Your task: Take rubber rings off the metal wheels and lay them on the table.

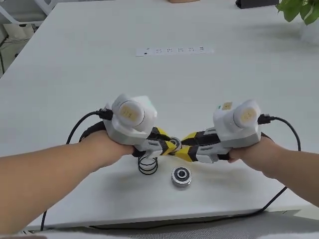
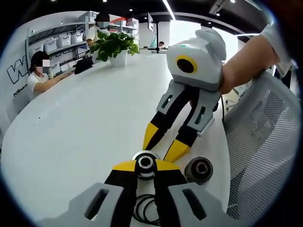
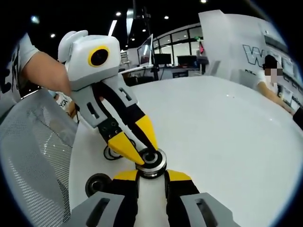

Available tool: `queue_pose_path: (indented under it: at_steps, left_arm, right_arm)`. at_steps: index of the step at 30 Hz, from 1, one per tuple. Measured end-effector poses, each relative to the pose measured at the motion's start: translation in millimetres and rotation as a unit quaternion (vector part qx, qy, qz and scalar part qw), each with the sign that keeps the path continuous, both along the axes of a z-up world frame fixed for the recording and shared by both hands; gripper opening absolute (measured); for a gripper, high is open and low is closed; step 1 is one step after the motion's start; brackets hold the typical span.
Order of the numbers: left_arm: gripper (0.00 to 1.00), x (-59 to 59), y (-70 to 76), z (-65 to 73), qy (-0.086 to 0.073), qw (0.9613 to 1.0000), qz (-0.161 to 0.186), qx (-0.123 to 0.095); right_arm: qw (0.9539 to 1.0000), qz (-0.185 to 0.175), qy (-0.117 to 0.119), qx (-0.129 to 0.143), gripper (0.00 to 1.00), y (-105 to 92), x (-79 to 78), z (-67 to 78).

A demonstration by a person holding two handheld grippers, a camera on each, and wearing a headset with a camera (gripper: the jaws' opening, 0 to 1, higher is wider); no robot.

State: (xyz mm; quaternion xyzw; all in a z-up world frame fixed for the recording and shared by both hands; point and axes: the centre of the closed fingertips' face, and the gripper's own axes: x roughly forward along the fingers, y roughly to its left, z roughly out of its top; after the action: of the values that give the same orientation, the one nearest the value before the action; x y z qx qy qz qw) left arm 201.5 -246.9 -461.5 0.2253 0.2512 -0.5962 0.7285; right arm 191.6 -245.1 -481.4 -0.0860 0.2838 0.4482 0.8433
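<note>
Clamped in the left tongs [image 2: 145,166], yellow tips tight on the rim: the metal wheel [image 1: 174,144], held just above the table [image 1: 75,74] near its front edge. Lying roughly flat by the look of it, hub face up, axle near upright, rim open to either side.

Straddling the far side of that wheel, nose to nose with the left: the right tongs [image 3: 152,173], tips a little apart. Cannot tell whether pressing on the rim or only around it. Both hands equally near.

Dark band around the rim, probably a ring not yet off. Judged next: a peel along the axle by the right, against a firm hold by the left.

Below the held wheel and slightly left, flat on the table: loose rubber rings [image 1: 148,165]. Below it and slightly right: a second wheel [image 1: 181,177], lying on its face.

Far beyond the held wheel, a power strip [image 1: 174,50]; beyond and right, a potted plant [image 1: 298,10].

White, smooth, matte top. Open office around, with shelves and seated people.
</note>
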Motion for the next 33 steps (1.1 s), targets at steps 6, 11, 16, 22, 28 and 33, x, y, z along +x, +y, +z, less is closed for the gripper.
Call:
queue_pose_path:
  at_steps: [6, 11, 16, 22, 28, 33]
  left_arm:
    - [0.07, -0.4, -0.3, -0.1, 0.001, 1.0000, 0.006, 0.001]
    - [0.07, 0.0, -0.2, -0.1, 0.001, 0.9999, 0.011, 0.000]
    - [0.07, 0.3, -0.1, -0.2, 0.000, 0.9999, 0.015, -0.002]
    - [0.07, -0.7, 0.1, 0.1, -0.001, 0.9998, 0.022, -0.004]
    - [0.07, -0.1, 0.3, 0.0, -0.002, 0.9997, 0.026, -0.004]
    - [0.07, 0.1, 0.3, 0.1, -0.004, 0.9997, 0.024, -0.004]
  right_arm:
    - [1.0000, -0.004, 0.002, 0.000, 0.17, -1.9, 0.2, 0.7]
    - [0.9999, -0.005, -0.003, -0.011, 0.15, -3.0, -0.7, 1.3]
    - [0.9999, -0.009, 0.002, -0.011, 0.12, -4.8, -1.8, 0.3]
    - [0.9997, -0.018, 0.013, -0.007, 0.05, -7.1, -3.5, 0.0]
    - [0.9983, -0.040, 0.038, 0.017, 0.00, -8.9, -2.4, -0.5]
    - [0.9943, -0.069, 0.067, 0.047, 0.00, -9.4, -2.0, -0.3]
